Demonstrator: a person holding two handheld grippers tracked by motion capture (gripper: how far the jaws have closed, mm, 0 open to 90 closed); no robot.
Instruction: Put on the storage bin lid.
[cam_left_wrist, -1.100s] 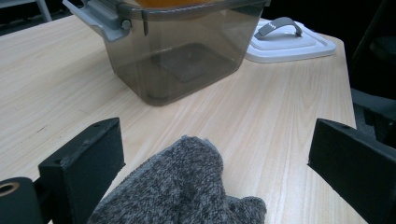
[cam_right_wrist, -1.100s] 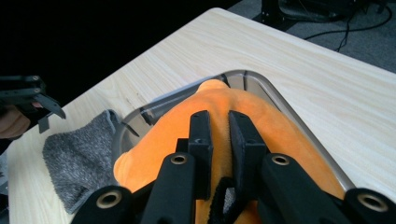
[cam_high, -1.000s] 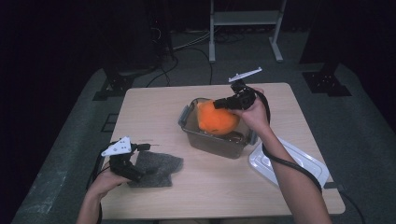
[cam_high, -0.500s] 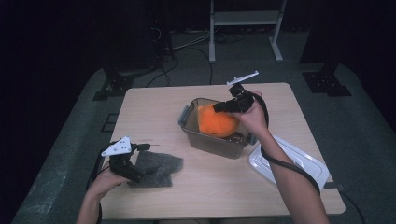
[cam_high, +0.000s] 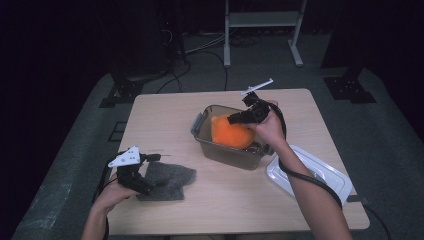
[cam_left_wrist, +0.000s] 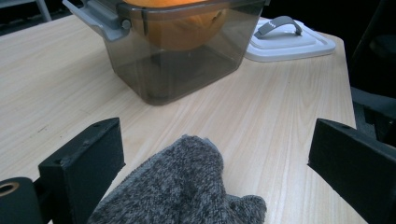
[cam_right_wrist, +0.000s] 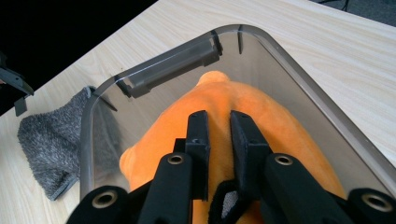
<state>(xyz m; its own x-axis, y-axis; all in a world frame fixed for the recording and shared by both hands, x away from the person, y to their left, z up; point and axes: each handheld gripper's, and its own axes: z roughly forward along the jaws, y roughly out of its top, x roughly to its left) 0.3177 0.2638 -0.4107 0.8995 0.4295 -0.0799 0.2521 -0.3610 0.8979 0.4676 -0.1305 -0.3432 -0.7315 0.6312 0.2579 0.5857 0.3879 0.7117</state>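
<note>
Orange plush toy sits inside the smoky grey plastic container, bulging above its rim, and the right gripper comes down on it from above with its jaws drawn nearly together, pinching a ridge of the orange fabric between them. In the high view that right gripper sits at the container's far right corner, the person's right hand wrapped around it just over the rim. The container stands near the middle of the wooden table, with grey latch handles on its end walls. Its white lid lies flat on the table just beside the container's right end, grey handle up. Well apart from the container, toward the near left of the table, a grey knitted cloth lies crumpled; the left gripper rests at it with jaws spread wide, the cloth lying between them without either pad pressing on it.
</note>
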